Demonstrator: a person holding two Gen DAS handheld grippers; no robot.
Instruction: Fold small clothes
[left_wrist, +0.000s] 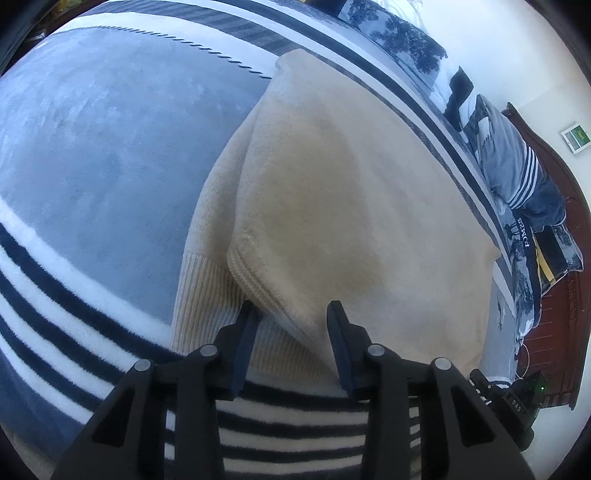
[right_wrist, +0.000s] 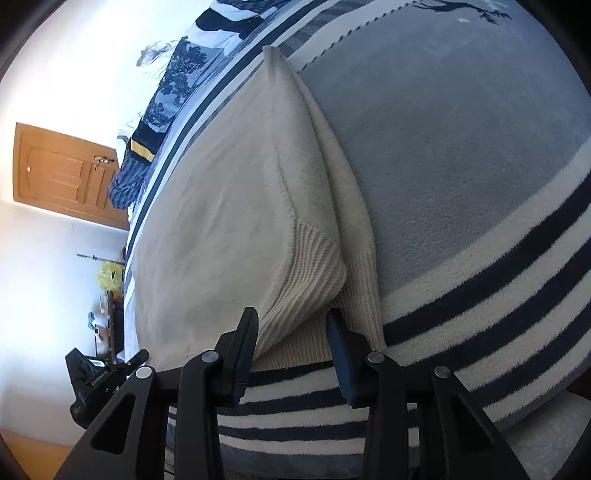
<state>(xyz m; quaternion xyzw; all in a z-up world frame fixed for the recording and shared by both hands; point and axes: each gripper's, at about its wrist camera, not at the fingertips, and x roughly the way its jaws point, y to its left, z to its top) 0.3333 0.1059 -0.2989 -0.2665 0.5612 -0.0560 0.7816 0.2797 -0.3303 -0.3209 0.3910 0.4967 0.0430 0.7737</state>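
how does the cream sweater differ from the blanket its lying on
The cream sweater is one plain colour; the blanket is grey-blue with navy and white stripes along its edges. The sweater is a ribbed knit, with rib at its hem; the blanket looks fleecy. The sweater is folded over on itself and covers only part of the bed; the blanket lies spread flat, reaching far past it. Both are soft fabric lying on the bed.

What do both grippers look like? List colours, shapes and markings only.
The left gripper and right gripper are matte black angular frames with triangular cut-outs and round silver-grey pivot pins. Their jaws are slim and tapered, faced with dark blue pads. No sleeves show.
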